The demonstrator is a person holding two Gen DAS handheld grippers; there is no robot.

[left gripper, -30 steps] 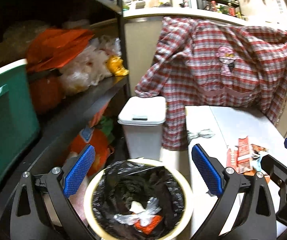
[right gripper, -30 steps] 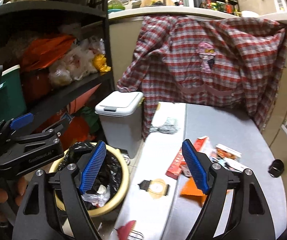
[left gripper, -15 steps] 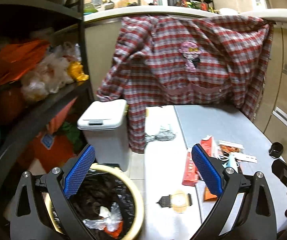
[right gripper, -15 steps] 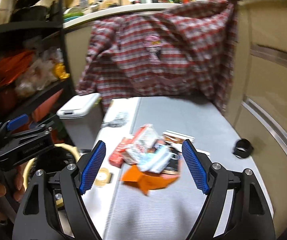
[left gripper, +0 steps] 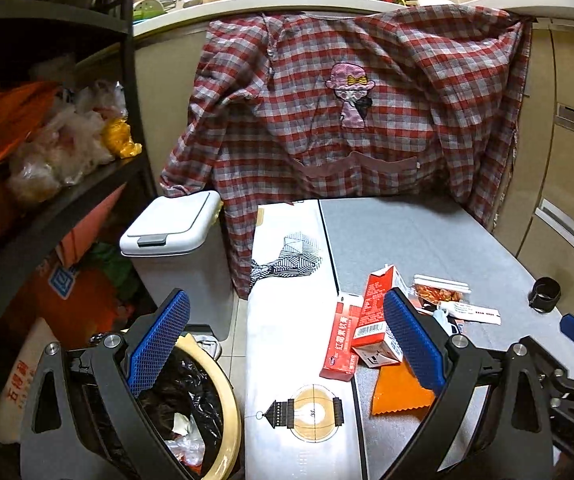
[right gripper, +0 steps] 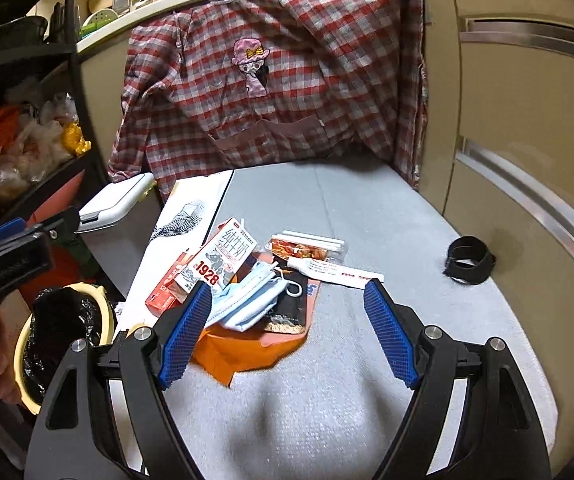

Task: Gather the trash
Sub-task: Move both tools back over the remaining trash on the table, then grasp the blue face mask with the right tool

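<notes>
Trash pile (right gripper: 255,280) sits just ahead of right gripper (right gripper: 287,332), jaws wide, empty. We straddle the face mask (right gripper: 247,296) first, then close.

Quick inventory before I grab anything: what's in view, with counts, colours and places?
milk carton: one, red and white, left of the pile on the table
face mask: one, light blue, pile's front
orange wrapper: one, under the mask
red box: one, flat, beside the carton
snack packet: one, clear and red, pile's back
black strap: one, right side of the table
trash bin: one, cream, black liner, on the floor to the left
lidded bin: one, white
plaid shirt: one, red, hanging behind
left gripper: jaws open
right gripper: jaws open
</notes>
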